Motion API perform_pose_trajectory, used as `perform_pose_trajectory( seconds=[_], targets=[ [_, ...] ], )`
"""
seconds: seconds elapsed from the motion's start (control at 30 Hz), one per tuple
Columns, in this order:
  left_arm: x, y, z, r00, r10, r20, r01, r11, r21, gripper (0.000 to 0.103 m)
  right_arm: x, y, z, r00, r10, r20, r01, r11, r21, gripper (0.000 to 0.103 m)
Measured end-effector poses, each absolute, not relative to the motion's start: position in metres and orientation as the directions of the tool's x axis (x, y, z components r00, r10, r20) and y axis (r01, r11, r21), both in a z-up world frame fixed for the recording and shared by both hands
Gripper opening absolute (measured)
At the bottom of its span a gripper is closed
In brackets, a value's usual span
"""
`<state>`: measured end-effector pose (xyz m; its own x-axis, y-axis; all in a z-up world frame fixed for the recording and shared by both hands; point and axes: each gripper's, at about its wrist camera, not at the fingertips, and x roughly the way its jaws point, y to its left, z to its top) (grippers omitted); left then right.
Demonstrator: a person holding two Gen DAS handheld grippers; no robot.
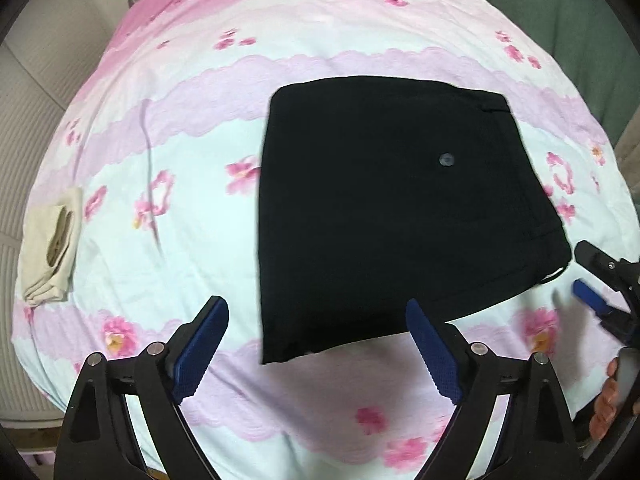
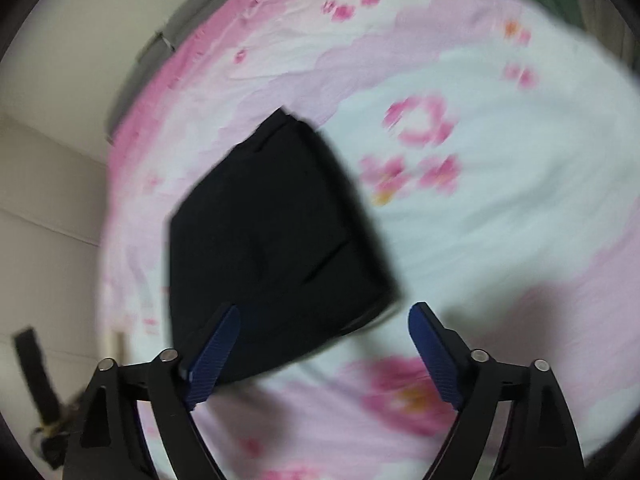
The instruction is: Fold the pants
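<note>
Pants lie folded into a flat black block on the floral bed, button up — left tongs hang spread and empty just before the near edge, right tongs likewise apart and empty, a beige cloth well off left.

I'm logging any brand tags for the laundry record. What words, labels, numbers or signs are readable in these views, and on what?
None can be read.
Black pants: no tag text shows; the round button is plain as far as can be told.
Bedsheet: flower print only, no lettering.
Folded beige cloth: no visible print.
Left tongs and right tongs: no markings seen.
</note>
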<state>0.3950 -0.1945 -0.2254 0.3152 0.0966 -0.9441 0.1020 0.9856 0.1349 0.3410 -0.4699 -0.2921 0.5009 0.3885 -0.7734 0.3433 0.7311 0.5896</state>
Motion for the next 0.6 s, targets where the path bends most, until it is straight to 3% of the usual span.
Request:
perform_pose_trajectory(
  seconds=[0.13,0.6],
  targets=[
    [0.397,-0.188,-0.239,0.315,0.134,-0.940,0.100,0.980,0.173,0.091,0.341,-0.458,-0.337,0.514,0.499,-0.698,0.403,0.577,0.710,0.089],
    [0.401,-0.201,-0.276,0.319,0.113,-0.941,0.150,0.974,0.168,0.091,0.378,-0.451,-0.393,0.668,0.503,-0.549,0.380,0.404,0.832,0.089]
  ],
)
